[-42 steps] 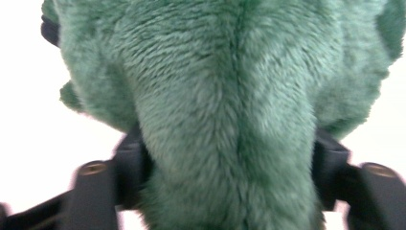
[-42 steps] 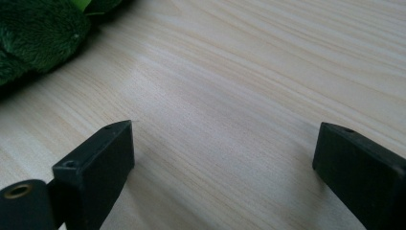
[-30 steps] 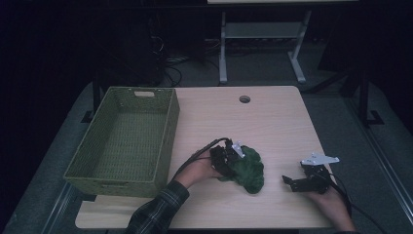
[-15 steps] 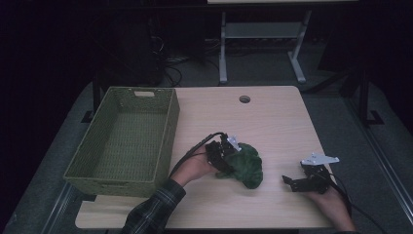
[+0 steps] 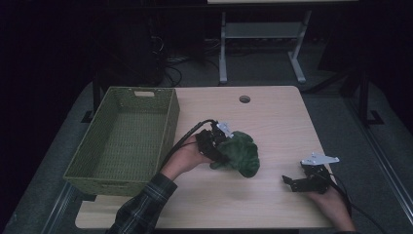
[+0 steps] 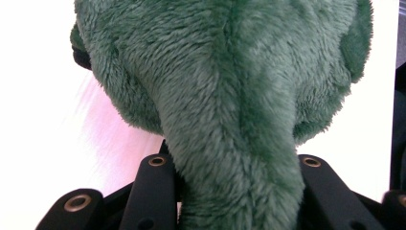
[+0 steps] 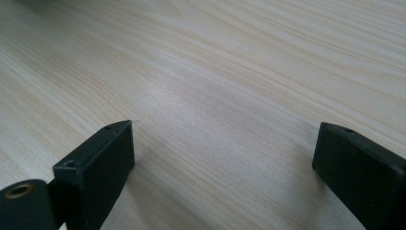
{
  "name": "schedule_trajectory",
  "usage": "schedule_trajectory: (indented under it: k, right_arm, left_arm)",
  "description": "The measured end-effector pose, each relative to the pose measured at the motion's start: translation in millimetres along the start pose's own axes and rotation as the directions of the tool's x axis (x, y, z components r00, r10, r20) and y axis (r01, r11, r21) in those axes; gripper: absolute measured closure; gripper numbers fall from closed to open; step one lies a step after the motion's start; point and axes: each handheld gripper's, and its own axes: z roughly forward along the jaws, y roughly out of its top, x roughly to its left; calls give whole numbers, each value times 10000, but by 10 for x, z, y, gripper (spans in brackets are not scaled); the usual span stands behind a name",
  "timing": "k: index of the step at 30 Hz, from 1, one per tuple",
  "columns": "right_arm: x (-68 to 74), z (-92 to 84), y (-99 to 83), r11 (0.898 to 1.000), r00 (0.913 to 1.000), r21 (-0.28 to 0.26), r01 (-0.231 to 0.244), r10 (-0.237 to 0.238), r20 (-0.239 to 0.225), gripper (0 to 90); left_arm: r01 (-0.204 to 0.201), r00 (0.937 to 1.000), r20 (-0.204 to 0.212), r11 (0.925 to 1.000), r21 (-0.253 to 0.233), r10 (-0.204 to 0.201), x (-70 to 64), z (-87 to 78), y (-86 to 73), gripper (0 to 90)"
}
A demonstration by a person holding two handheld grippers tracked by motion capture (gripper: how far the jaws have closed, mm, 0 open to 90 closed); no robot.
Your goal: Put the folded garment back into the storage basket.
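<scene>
Left tool (image 5: 221, 146) was clenched on a green plush toy (image 5: 241, 153), held just above the desk (image 5: 272, 117) beside the woven basket (image 5: 92, 168), while the right tool (image 5: 294, 183) rested released; the lift appeared in hand, and the next move would call for carrying it over the basket rim.

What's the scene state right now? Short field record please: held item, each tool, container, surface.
held item: green plush toy, gripped by a fold between the jaws, hanging clear of the table
left tool: shut on the plush toy, near table centre
right tool: jaws wide apart, nothing between them, low over bare wood at the right side
container: green woven basket, left of the toy, nothing visible inside
surface: light wood table with a round hole near the far edge
</scene>
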Motion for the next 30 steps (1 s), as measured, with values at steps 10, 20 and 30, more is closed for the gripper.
schedule_trajectory:
  k: [10,20,30]
  right_arm:
    - [1,0,0,10000,10000,-4,-14,14,0,67]
    - [1,0,0,10000,10000,-3,-17,17,0,67]
    - [1,0,0,10000,10000,-1,-1,1,-2,67]
  left_arm:
    - [312,9978,-584,9994,-176,-322,74,-378,-78,651]
    - [675,9905,-1161,9962,-551,-736,181,-739,-232,650]
    - [1208,9737,-1845,9896,-779,-1333,306,-1115,-472,650]
